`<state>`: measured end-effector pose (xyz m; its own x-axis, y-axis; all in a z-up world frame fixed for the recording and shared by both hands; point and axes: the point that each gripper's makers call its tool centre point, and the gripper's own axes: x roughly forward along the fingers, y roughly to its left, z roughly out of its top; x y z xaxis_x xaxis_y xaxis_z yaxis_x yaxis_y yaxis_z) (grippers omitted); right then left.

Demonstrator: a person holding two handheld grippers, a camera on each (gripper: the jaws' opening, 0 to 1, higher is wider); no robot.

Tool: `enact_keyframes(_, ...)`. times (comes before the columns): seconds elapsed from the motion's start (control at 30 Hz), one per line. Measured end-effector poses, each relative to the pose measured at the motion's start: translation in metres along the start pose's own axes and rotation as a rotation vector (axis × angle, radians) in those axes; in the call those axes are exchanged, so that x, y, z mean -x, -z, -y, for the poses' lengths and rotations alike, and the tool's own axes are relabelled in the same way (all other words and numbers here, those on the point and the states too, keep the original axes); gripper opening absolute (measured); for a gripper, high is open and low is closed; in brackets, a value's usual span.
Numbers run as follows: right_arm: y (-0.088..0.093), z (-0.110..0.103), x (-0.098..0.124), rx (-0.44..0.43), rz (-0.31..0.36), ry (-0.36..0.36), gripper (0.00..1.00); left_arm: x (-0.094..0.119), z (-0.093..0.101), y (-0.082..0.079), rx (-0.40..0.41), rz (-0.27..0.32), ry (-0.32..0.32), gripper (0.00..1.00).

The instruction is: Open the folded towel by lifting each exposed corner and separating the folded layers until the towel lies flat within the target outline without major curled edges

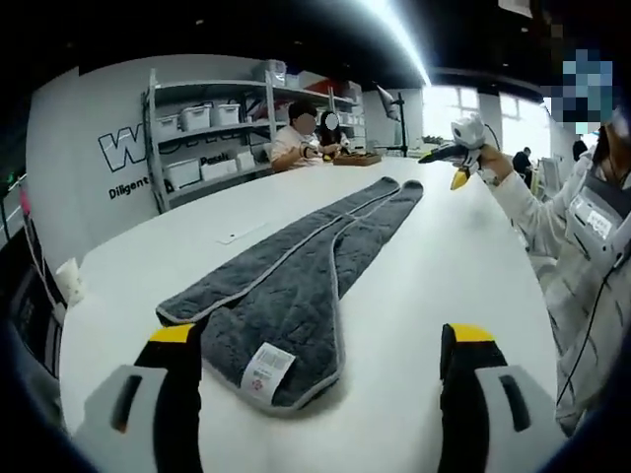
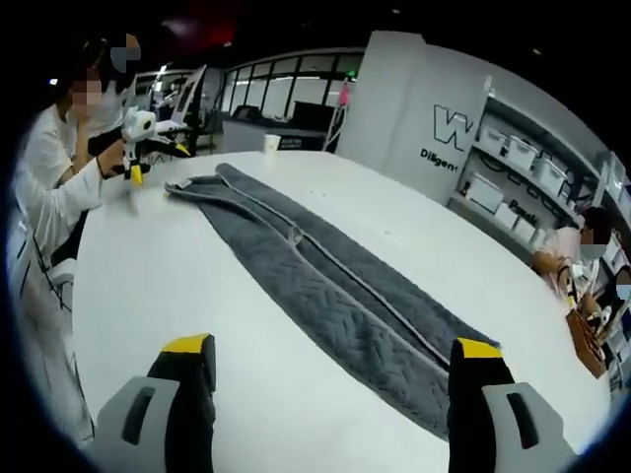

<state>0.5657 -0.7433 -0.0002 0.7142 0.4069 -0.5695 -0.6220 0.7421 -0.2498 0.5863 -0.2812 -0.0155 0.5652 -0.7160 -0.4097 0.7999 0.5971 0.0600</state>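
- Lengthwise on the white table (image 1: 463,256) lies the grey towel (image 1: 296,276), folded into a long narrow strip; both grippers hang over opposite ends of it.
- Left gripper view: the left gripper (image 1: 320,345) has its jaws spread wide with nothing between them, just above the towel's near end, where a white label (image 1: 266,371) sits on the fabric and a pale trim runs round the curved edge.
- That same view catches the right gripper (image 1: 461,148) at the far end, held up off the table in a person's hand (image 1: 493,163) — whether its jaws are apart cannot be told from there.
- Right gripper view: the right gripper (image 2: 330,360) shows its jaws wide apart and empty, the towel (image 2: 325,286) running between them away to the far end, its pale seam down the middle; the left gripper (image 2: 148,133) is small at that far end, just beside the towel's corner.
- Room: a grey wall with lettering, shelves (image 1: 207,128) of white bins, seated people (image 1: 306,133) at the table's far edge, and a paper cup (image 2: 272,144) near the far rim in the right gripper view.
- Open table lies on both long sides of the towel — wider on the person's side.
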Motion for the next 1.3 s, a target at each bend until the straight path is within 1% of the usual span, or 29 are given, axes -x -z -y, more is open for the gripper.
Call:
enact_keyframes(0.07, 0.001, 0.002, -0.001, 0.025, -0.021, -0.011, 0.96, 0.001, 0.002, -0.001, 0.016, 0.015, 0.003, 0.99)
enact_keyframes(0.13, -0.002, 0.005, -0.003, 0.028, -0.027, -0.021, 0.95, 0.003, 0.003, 0.000, 0.026, 0.021, 0.008, 0.98)
enact_keyframes(0.23, -0.006, 0.009, -0.007, 0.035, -0.030, -0.045, 0.91, 0.004, 0.004, 0.003, 0.032, 0.013, 0.001, 0.98)
enact_keyframes(0.3, -0.010, 0.010, -0.010, 0.057, -0.030, -0.073, 0.84, 0.005, 0.005, 0.005, 0.028, 0.003, -0.006, 0.98)
enact_keyframes(0.37, -0.013, 0.010, -0.014, 0.051, -0.032, -0.097, 0.80, 0.005, 0.006, 0.005, 0.029, -0.003, -0.004, 0.98)
enact_keyframes(0.43, -0.017, 0.011, -0.021, 0.067, -0.035, -0.127, 0.75, 0.006, 0.008, 0.007, 0.032, -0.016, -0.004, 0.97)
enact_keyframes(0.6, -0.020, 0.018, -0.044, 0.094, -0.078, -0.180, 0.61, 0.006, 0.014, 0.010, 0.027, -0.042, 0.004, 0.97)
enact_keyframes(0.7, -0.023, 0.023, -0.054, 0.116, -0.095, -0.201, 0.56, 0.006, 0.019, 0.010, 0.023, -0.046, 0.011, 0.96)
enact_keyframes(0.8, -0.023, 0.027, -0.064, 0.117, -0.112, -0.218, 0.52, 0.006, 0.024, 0.010, 0.023, -0.050, 0.021, 0.96)
enact_keyframes(0.97, -0.019, 0.032, -0.082, 0.119, -0.139, -0.259, 0.43, 0.006, 0.027, 0.012, 0.016, -0.062, 0.025, 0.96)
enact_keyframes(1.07, -0.012, 0.032, -0.093, 0.126, -0.171, -0.294, 0.38, 0.007, 0.028, 0.011, 0.017, -0.059, 0.024, 0.95)
enact_keyframes(1.2, -0.001, 0.036, -0.109, 0.129, -0.222, -0.330, 0.34, 0.008, 0.029, 0.010, 0.027, -0.047, 0.027, 0.95)
enact_keyframes(1.3, 0.008, 0.041, -0.120, 0.118, -0.254, -0.354, 0.31, 0.008, 0.030, 0.012, 0.029, -0.050, 0.026, 0.95)
